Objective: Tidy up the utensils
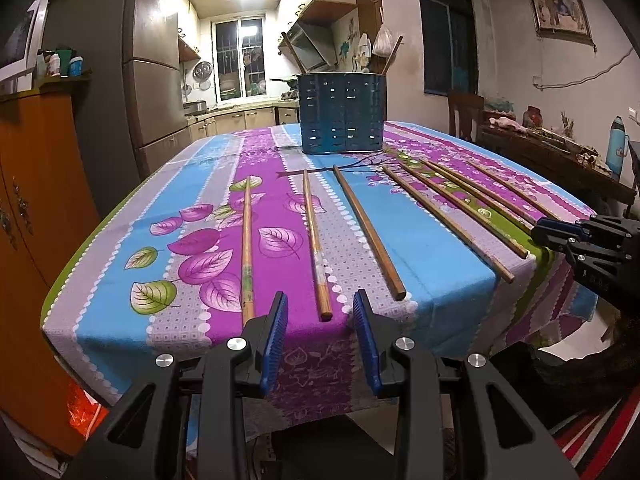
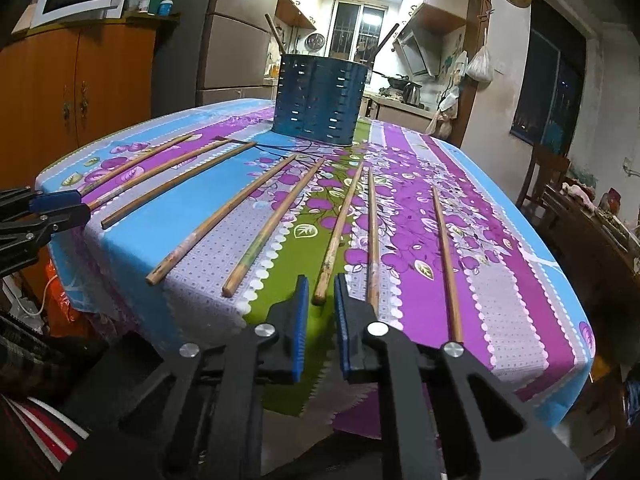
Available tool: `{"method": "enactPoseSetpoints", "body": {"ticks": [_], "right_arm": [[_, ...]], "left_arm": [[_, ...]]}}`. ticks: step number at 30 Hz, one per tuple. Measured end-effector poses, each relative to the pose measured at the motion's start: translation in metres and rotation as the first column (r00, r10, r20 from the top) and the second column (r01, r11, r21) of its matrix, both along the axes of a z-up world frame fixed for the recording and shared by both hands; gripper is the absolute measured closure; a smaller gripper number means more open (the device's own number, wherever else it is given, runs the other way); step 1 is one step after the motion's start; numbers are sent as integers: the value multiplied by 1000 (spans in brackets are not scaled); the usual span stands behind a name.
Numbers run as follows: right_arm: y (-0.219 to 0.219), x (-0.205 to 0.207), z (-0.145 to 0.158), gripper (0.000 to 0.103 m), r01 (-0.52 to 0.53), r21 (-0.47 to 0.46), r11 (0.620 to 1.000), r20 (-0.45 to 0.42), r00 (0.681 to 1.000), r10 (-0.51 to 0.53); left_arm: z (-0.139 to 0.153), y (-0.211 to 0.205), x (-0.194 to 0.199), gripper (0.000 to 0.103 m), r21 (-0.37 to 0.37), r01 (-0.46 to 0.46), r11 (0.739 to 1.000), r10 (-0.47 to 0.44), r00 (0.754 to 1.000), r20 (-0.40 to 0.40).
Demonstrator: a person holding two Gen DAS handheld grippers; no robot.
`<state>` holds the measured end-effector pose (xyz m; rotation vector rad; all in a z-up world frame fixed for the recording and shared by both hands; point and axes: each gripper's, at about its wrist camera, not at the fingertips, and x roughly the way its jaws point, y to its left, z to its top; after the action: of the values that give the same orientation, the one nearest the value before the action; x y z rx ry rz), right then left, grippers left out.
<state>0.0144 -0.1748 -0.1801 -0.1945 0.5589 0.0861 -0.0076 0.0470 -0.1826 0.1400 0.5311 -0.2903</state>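
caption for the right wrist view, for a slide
Right gripper fingers straddle the near end of one chopstick among eight laid out on a floral tablecloth, blue holder behind.

Chopsticks (image 2: 264, 232) in a row on table (image 2: 520, 320), holder (image 2: 320, 100) behind

Purple, blue and green are showing across the cloth, brown on the sticks.

The tablecloth (image 1: 440, 240) is carrying wide stripes of blue, magenta and grey dotted squares, edged in white scallops, with purple and green leaves printed at lower left of the left wrist view and a green band running through the middle of the right wrist view. The chopsticks (image 2: 276, 216) are showing tan to dark brown wood, some with worn painted ends. The utensil holder (image 1: 342, 114) at upper centre is looking dark blue with rows of slots. The cabinet (image 1: 36, 200) at far left is glowing orange.
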Motion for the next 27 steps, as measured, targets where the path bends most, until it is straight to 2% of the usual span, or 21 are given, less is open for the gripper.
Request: {"method": "enactPoseSetpoints", "body": {"ticks": [12,18,27], "right_arm": [[1,-1,-1,95,13,14,1000,10,1000,-13],[-3,-2,-1,97,8,49,999,1,1000,-8],[-7,-4,-1,98,8,95,995,4,1000,-8]], "left_arm": [[-2,0,0,68,-7,0,1000,1,1000,19],[-2,0,-1,81,-20,25,999,-25,1000,18],[-3,3,-1,83,-50,27,998,-26,999,23]]}}
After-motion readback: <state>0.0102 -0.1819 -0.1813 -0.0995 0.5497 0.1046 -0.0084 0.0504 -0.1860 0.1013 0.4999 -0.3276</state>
